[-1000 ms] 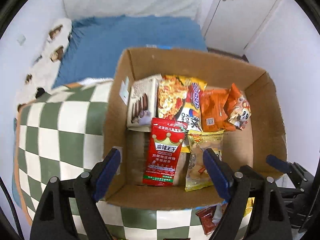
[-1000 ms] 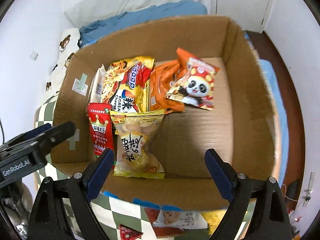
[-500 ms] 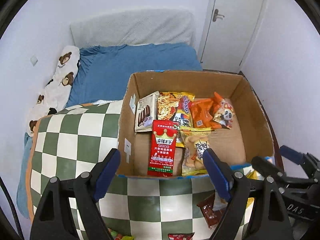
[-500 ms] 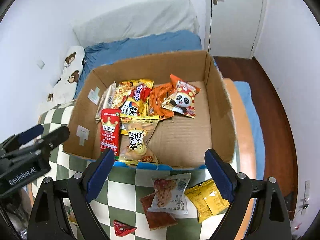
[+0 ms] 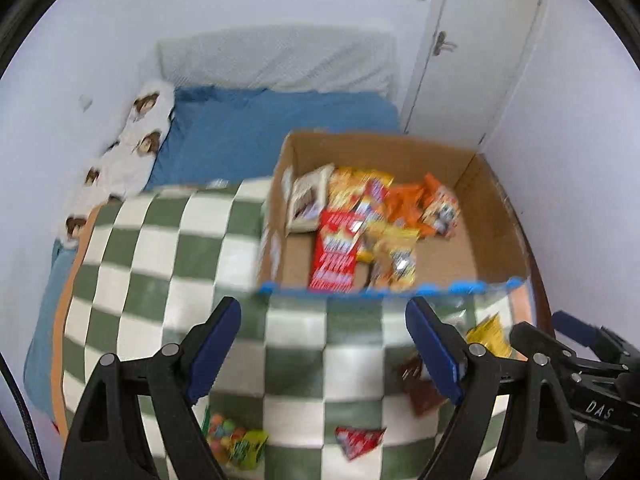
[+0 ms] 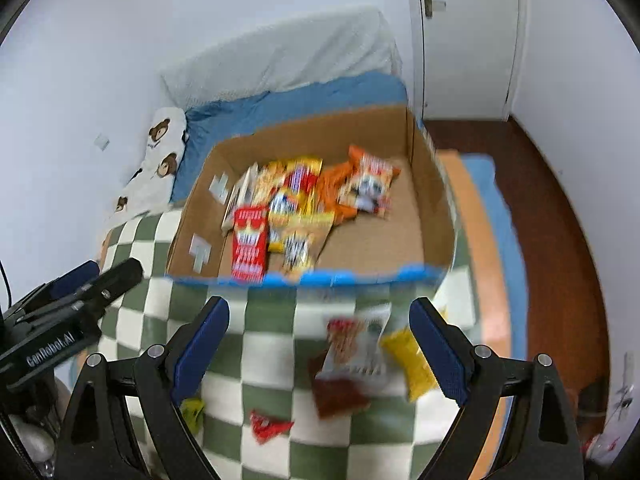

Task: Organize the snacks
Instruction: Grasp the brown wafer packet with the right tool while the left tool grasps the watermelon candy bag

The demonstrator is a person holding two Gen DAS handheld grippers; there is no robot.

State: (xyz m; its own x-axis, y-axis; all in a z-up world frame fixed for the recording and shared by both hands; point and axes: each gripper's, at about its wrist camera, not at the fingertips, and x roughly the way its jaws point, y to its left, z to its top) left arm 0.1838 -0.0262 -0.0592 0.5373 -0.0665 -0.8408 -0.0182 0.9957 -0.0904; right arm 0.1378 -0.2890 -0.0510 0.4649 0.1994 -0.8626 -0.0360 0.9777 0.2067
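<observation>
While both of my grippers are hanging over the checkered cloth [image 6: 272, 360] with nothing in them, I am weighing what could spoil the next pick. Taking the cardboard box [image 6: 434, 208] as my landmark and going left to right along the cloth in front of its blue-edged near wall: my left gripper [image 5: 324, 340] is standing with its jaws spread wide, and a bag of coloured candies [image 5: 236, 444] is lying nearest me on that side. A small red packet [image 6: 268, 426] is lying further right, then a pale pouch [image 6: 356, 344] is resting on top of a dark red packet [image 6: 340, 398], and a yellow packet [image 6: 412, 364] is sitting just beside them. My right gripper [image 6: 320, 344] is also gaping, empty, above that pile.

The box is already holding several snacks bunched toward its left and back, among them a red bag [image 6: 250, 246].

Both views are smearing, so I am judging distances poorly; closing now, I am risking pinching two overlapped packets at once, or snagging the cloth. The slick foil may also be slipping from my pads, and my two grippers are crowding each other near the right.
</observation>
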